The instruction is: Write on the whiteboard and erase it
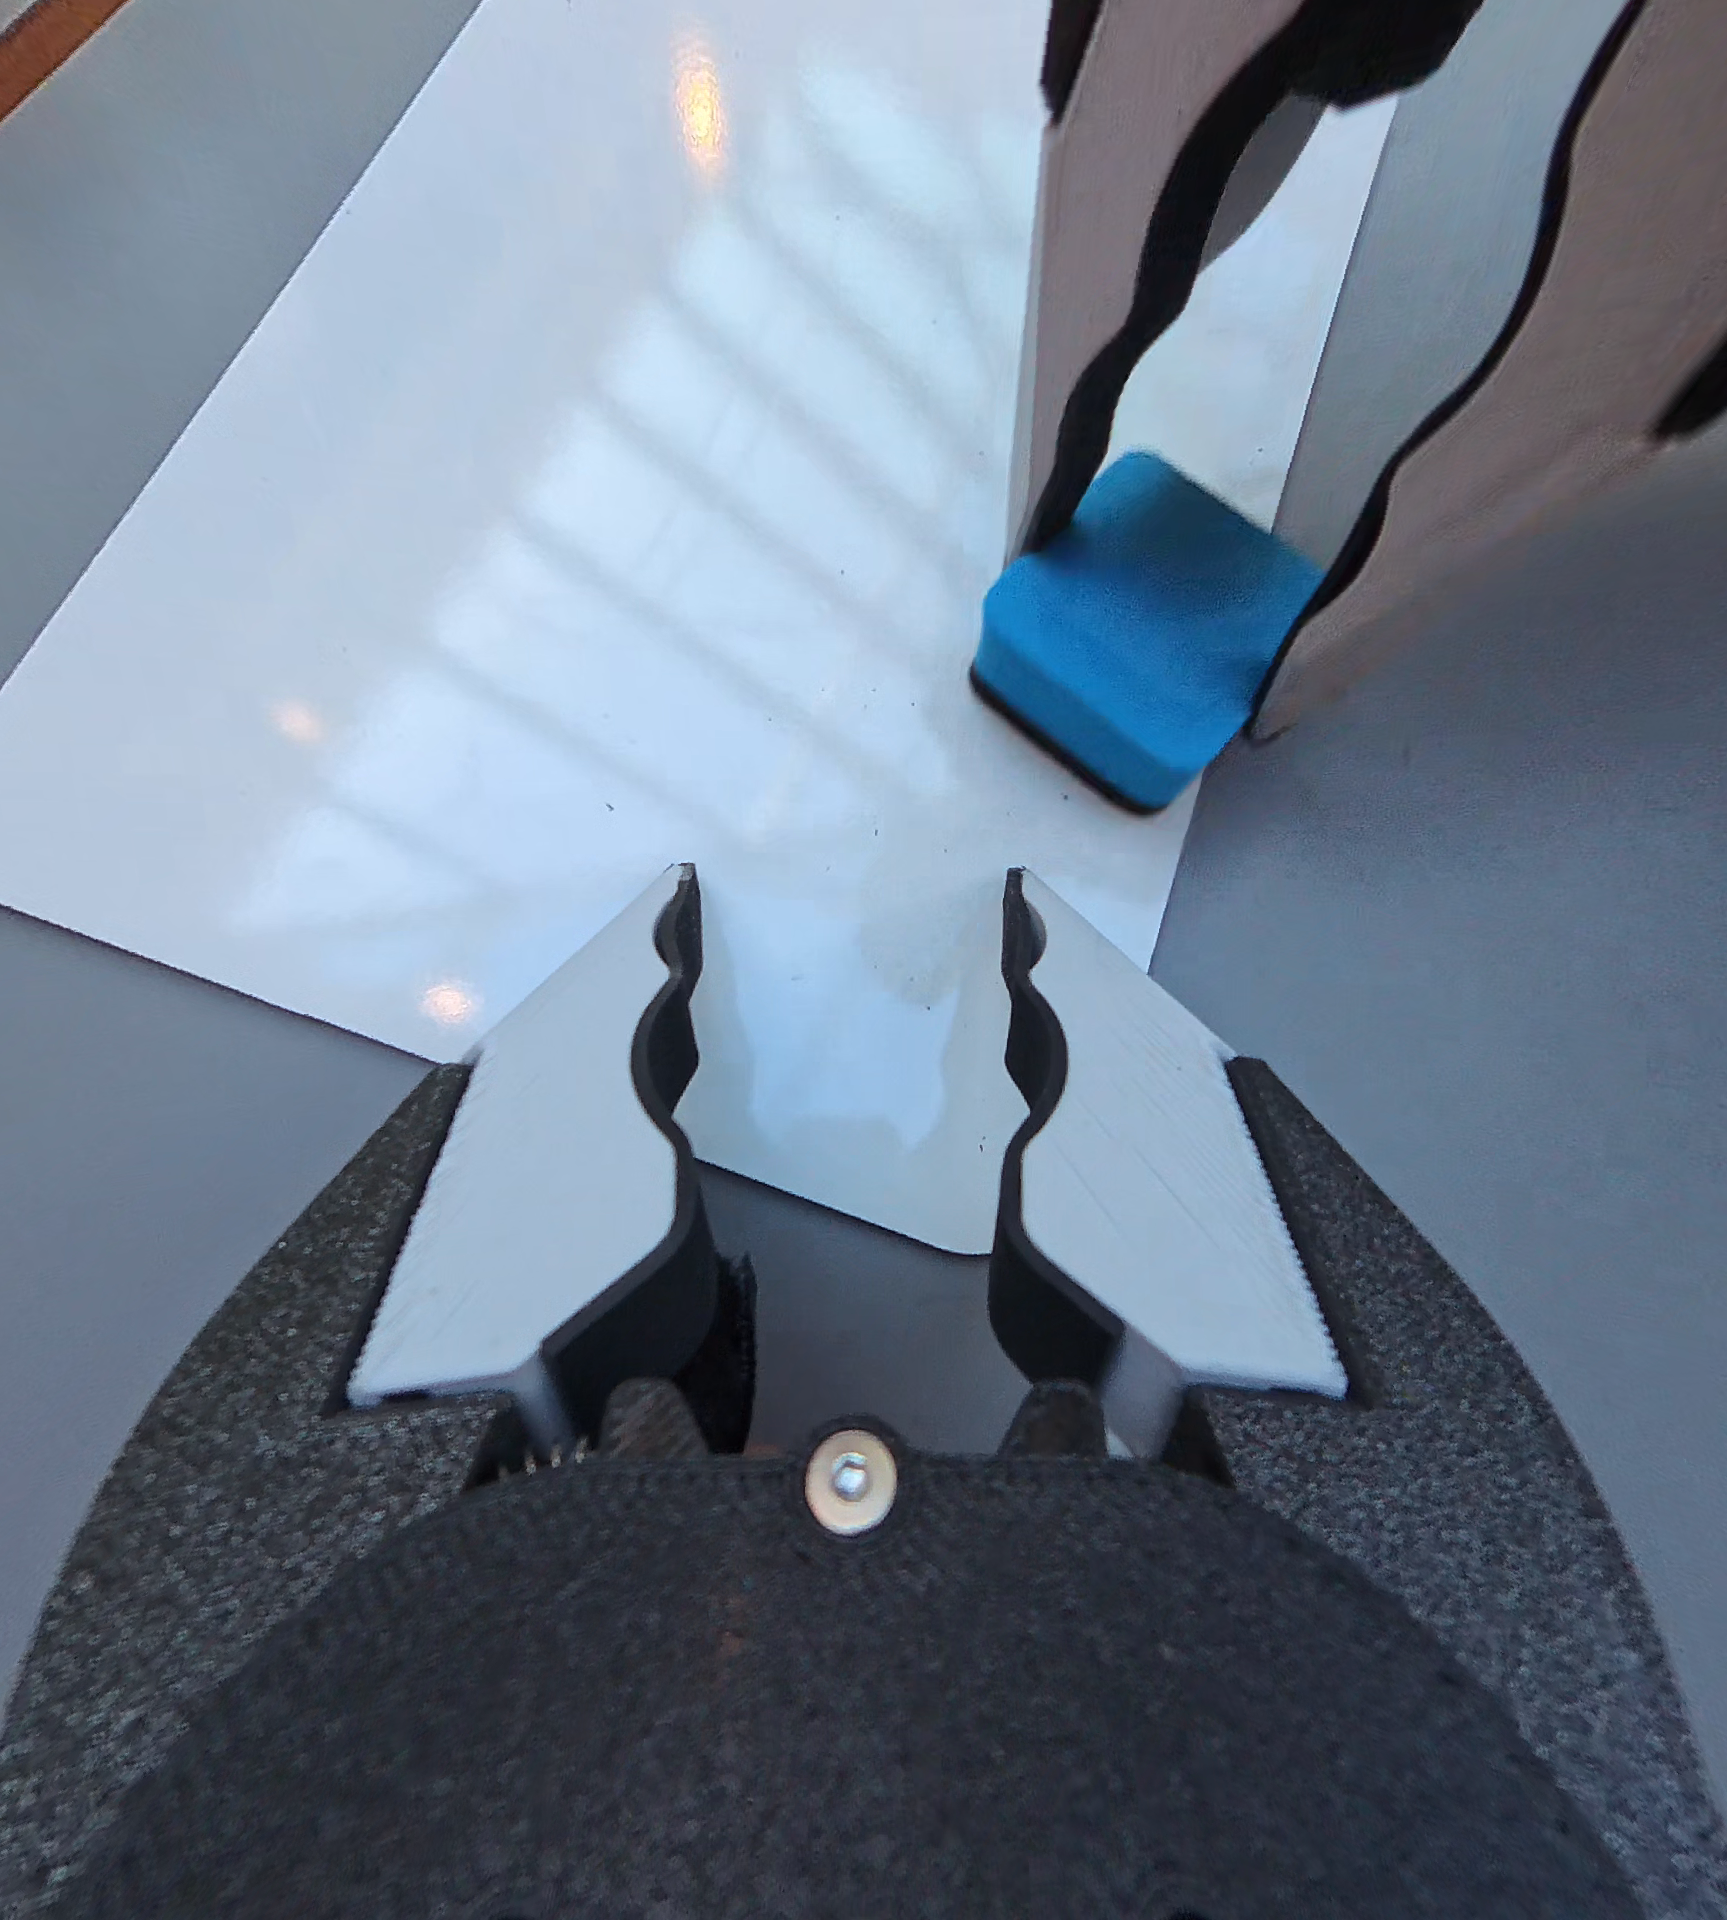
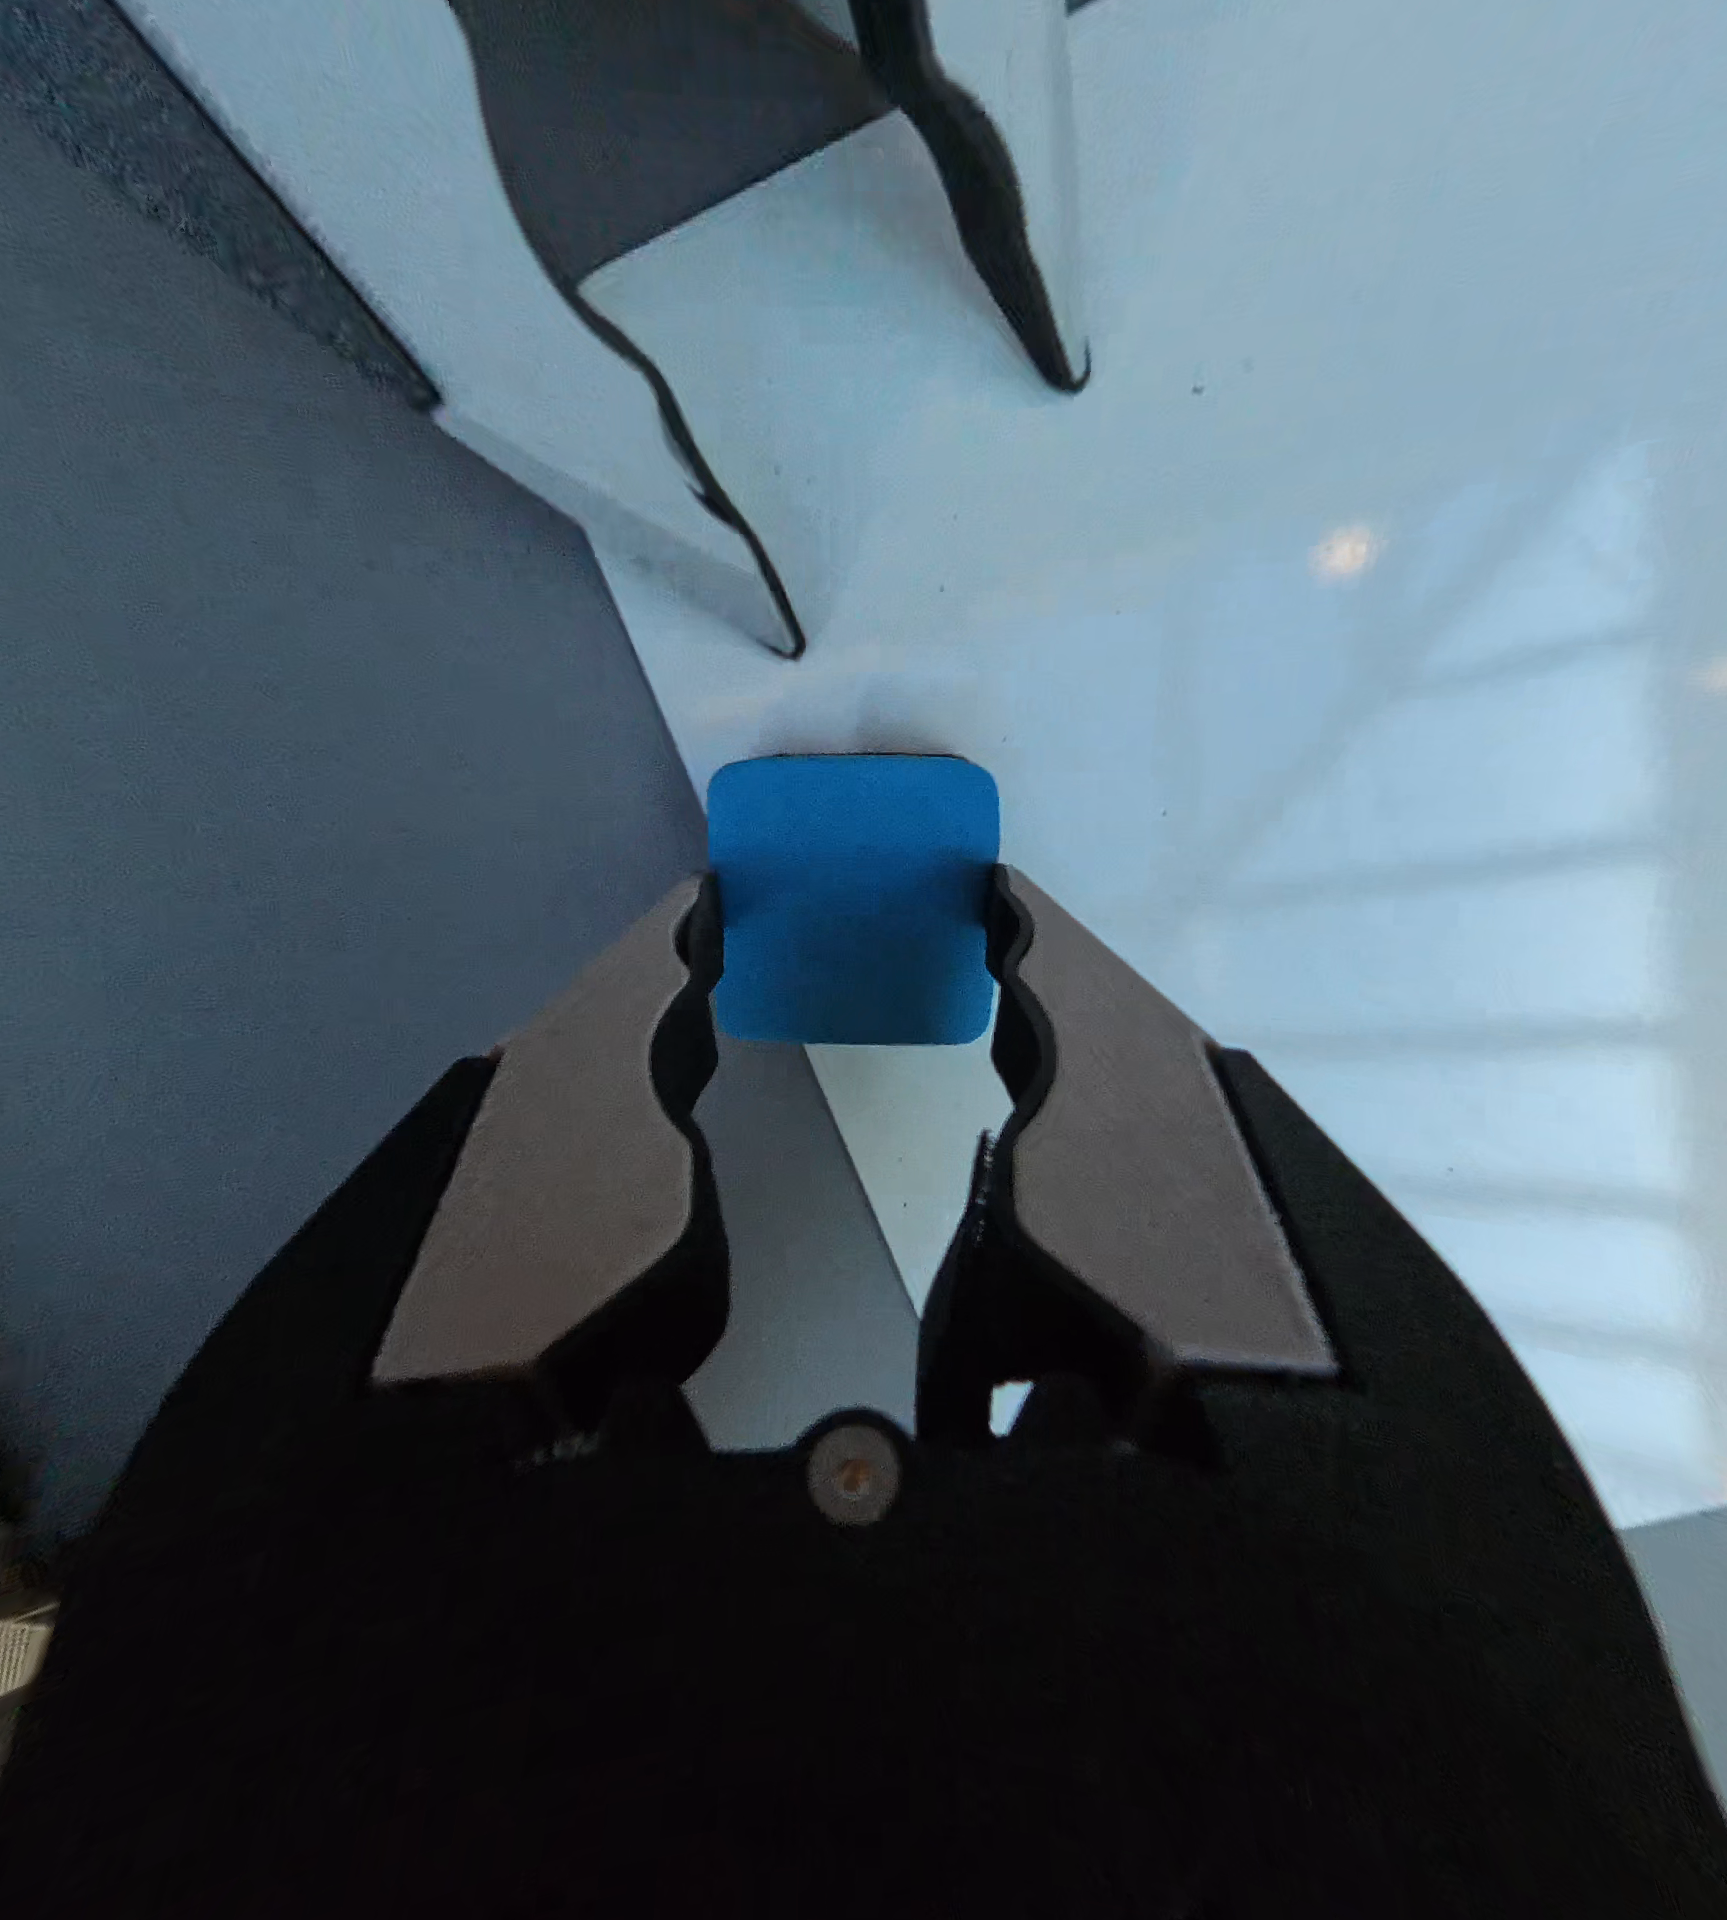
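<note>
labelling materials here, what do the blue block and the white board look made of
Blue block: looks like soft matte foam, with rounded corners, a fuzzy surface and a thin black layer underneath, perhaps felt. The right gripper is shut on it.
White board: smooth, glossy thin sheet, probably coated plastic or metal; it mirrors lights and window bars.
</note>
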Motion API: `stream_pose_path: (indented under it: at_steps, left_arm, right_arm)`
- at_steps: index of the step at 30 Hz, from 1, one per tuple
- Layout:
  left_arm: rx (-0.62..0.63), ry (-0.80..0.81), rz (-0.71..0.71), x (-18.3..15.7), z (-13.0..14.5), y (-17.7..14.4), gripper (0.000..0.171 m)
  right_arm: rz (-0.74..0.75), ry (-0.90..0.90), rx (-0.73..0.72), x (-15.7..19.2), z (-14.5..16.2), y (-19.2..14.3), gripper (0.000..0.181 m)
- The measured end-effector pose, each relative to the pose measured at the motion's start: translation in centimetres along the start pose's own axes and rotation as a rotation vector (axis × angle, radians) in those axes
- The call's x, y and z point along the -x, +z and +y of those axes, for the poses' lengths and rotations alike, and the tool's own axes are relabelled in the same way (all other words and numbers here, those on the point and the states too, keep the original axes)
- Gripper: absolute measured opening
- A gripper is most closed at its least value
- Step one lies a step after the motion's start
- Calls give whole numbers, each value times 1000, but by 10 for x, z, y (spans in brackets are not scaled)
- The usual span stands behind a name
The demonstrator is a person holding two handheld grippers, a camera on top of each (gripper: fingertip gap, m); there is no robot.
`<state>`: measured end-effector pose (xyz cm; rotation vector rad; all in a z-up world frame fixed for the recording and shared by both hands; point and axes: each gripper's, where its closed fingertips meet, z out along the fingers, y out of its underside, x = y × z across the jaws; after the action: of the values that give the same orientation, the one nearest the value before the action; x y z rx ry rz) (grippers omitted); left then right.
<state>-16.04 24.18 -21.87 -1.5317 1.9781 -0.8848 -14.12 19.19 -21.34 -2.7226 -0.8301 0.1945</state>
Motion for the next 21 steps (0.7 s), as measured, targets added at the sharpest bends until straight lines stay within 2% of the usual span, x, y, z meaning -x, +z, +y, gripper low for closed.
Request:
stream_pose_path:
  at_steps: [1,3,6,8,10,12,16,17,19,21]
  left_arm:
    - [0,0,0,0,0,0,59]
    - [0,0,-2,0,0,0,59]
    - [0,1,-6,0,1,0,59]
    - [0,1,-6,0,0,0,59]
    - [0,-1,-1,0,0,0,59]
    - [-1,-2,4,0,0,0,59]
    - [0,-2,2,0,0,0,59]
    - [0,-1,1,0,0,0,59]
    - [0,-10,-6,3,1,-1,58]
    - [-2,-16,-16,6,1,-2,58]
  right_arm:
    - [10,6,4,-7,-7,2,51]
    - [36,83,-1,-43,-4,-1,51]
    - [102,294,6,-119,45,-22,51]
    - [112,392,11,-141,79,-35,51]
    - [124,395,17,-133,92,-38,51]
    - [85,332,28,-95,80,-32,51]
    - [-11,76,-31,-14,0,-1,51]
    - [-16,26,-37,-8,-17,6,51]
    - [-48,0,46,-14,-25,10,52]
    - [-7,73,15,-52,-30,10,51]
